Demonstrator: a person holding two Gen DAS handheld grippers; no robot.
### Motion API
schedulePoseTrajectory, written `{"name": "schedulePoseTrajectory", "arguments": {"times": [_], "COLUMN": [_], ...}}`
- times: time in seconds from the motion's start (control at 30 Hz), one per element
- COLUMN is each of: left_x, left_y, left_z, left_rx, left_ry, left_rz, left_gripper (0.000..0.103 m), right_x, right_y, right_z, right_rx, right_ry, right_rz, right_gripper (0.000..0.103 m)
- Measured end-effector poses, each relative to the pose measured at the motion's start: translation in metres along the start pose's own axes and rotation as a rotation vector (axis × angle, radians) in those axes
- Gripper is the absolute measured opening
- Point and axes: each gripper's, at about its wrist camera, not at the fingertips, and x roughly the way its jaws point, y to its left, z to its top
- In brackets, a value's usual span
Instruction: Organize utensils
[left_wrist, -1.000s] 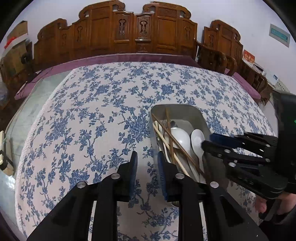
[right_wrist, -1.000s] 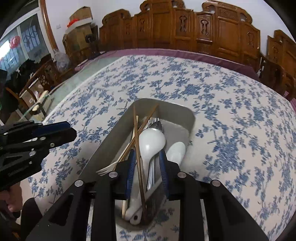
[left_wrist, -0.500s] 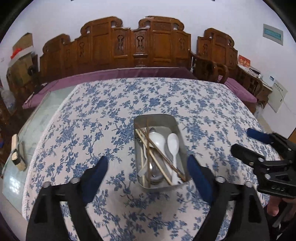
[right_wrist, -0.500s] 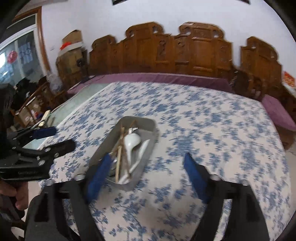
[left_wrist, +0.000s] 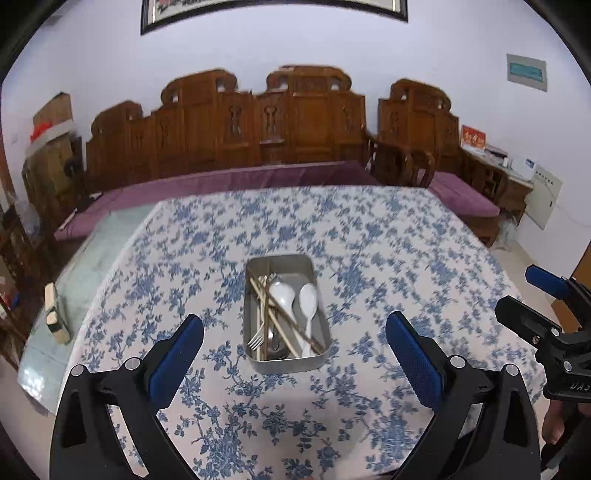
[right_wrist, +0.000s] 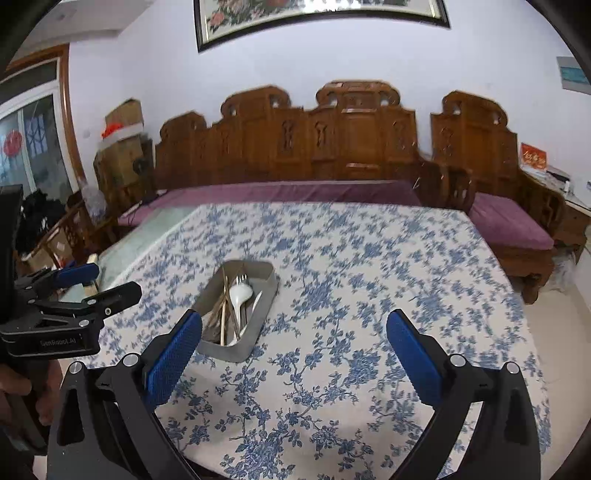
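Note:
A metal tray (left_wrist: 291, 365) sits mid-table and holds two white spoons (left_wrist: 308, 299), wooden chopsticks (left_wrist: 280, 321) and a fork (left_wrist: 255, 339). My left gripper (left_wrist: 294, 325) hovers well back from the tray and above it. Its jaws are opening wide with nothing between the blue pads. My right gripper (right_wrist: 294, 319) is also raised and set back, to the right of the tray (right_wrist: 225, 350); its jaws are opening, empty too. Each gripper shows in the other's view: the right one (left_wrist: 517, 290), the left one (right_wrist: 115, 280). A white spoon (right_wrist: 240, 295) and chopsticks (right_wrist: 223, 314) show in the tray.
A blue floral tablecloth (left_wrist: 369, 240) covers most of the table; bare glass (left_wrist: 92, 266) shows at the left with a small wooden block (left_wrist: 55, 314) on it. Carved wooden benches with purple cushions (left_wrist: 240, 177) stand behind. A person's hand (right_wrist: 14, 387) holds the left gripper.
Both grippers have pulled back and up from the tray, so it looks smaller and farther. Their jaws went from nearly shut to wide apart.

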Motion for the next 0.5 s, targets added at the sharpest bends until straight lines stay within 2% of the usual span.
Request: {"name": "schedulePoseTrajectory", "arguments": {"times": [0.23, 0.5], "left_x": [-0.058, -0.106], "left_y": [-0.012, -0.017], "left_z": [0.010, 0.017], "left_rx": [-0.020, -0.023], "left_ry": [-0.090, -0.175], "left_rz": [-0.013, -0.007], "left_gripper": [0.095, 0.095], "right_x": [-0.067, -0.115], "right_y": [0.006, 0.013], "right_z": [0.019, 0.026], "right_rx": [-0.008, -0.016], "right_ry": [-0.131, -0.219], "right_rz": [-0.031, -0.042], "right_gripper": [0.100, 0.100]}}
